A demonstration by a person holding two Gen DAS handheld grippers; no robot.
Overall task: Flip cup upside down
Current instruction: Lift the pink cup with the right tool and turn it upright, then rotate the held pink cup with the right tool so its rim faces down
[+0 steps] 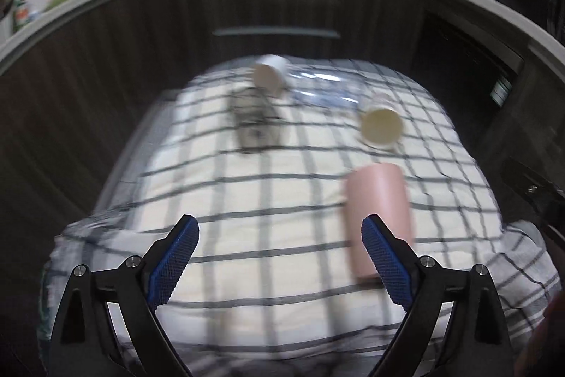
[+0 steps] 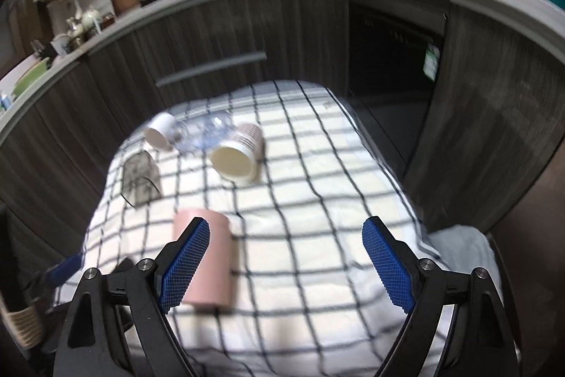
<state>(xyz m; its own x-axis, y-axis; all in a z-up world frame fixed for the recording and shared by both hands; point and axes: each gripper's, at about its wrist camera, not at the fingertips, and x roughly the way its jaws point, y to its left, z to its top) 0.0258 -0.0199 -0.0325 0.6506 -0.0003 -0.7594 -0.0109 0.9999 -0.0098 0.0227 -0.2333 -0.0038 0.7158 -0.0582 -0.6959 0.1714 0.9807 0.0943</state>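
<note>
A pink cup [image 1: 379, 218] stands with its closed end up on the checked cloth [image 1: 247, 200], just beyond my left gripper's right fingertip. My left gripper [image 1: 280, 232] is open and empty above the cloth's near part. In the right wrist view the pink cup [image 2: 208, 257] sits behind the left finger [image 2: 187, 260] of my right gripper [image 2: 286, 235], which is open and empty. A cream striped cup [image 2: 238, 156] lies on its side with its mouth toward me; it also shows in the left wrist view [image 1: 381, 126]. A white cup [image 2: 160, 131] lies on its side farther back.
A clear crumpled plastic wrap [image 2: 204, 133] lies between the two lying cups. A grey flat object [image 2: 139, 177] with a cable lies at the cloth's left. Dark wood cabinets [image 2: 212, 34] and a cluttered counter stand behind. The left gripper's blue finger [image 2: 65, 265] shows at the left.
</note>
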